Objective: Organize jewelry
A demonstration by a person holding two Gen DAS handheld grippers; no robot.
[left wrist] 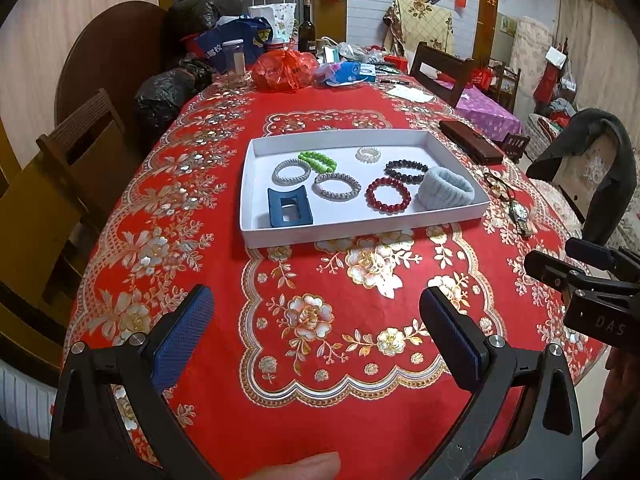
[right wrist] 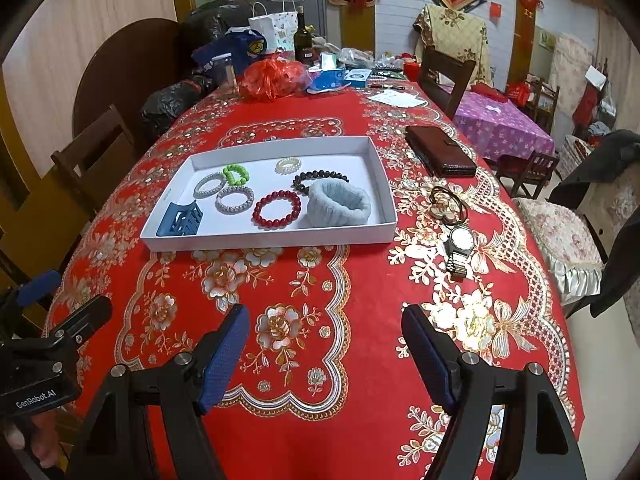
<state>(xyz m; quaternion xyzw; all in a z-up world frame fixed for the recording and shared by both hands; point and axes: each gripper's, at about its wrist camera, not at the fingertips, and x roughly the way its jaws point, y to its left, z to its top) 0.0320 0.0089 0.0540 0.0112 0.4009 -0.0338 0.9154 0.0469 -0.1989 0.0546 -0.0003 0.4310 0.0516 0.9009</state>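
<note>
Red cloth with gold and silver flowers covers the long table (right wrist: 352, 360), and near its middle sits a shallow white tray (right wrist: 280, 242) that holds the jewelry: a green bead bracelet (right wrist: 236, 174), two silvery coil bands (right wrist: 235, 199), a small pale coil ring (right wrist: 289, 166), a black bead bracelet (right wrist: 316, 178), a red bead bracelet (right wrist: 277, 209), a pale blue knitted cuff (right wrist: 340, 203) and a dark blue hair claw (right wrist: 180, 219) in the near left corner. Just right of the tray, on the bare cloth, lie a hair tie with a charm (right wrist: 446, 202) and a wristwatch (right wrist: 461, 250) with a metal band; beyond them rests a dark brown case (right wrist: 440, 152). At the far end of the table stand a wine bottle (right wrist: 302, 36), a white paper bag (right wrist: 274, 30), a red plastic bag (right wrist: 270, 78) and black bags. Wooden chairs (right wrist: 100, 152) line the left side, a cushioned chair (right wrist: 568, 236) stands at the right, and red hangings decorate the far wall. The left gripper (left wrist: 316, 328) and the right gripper (right wrist: 326, 344) both hang over the near cloth with their blue pads (right wrist: 224, 360) wide apart and nothing between them, well short of the tray
</note>
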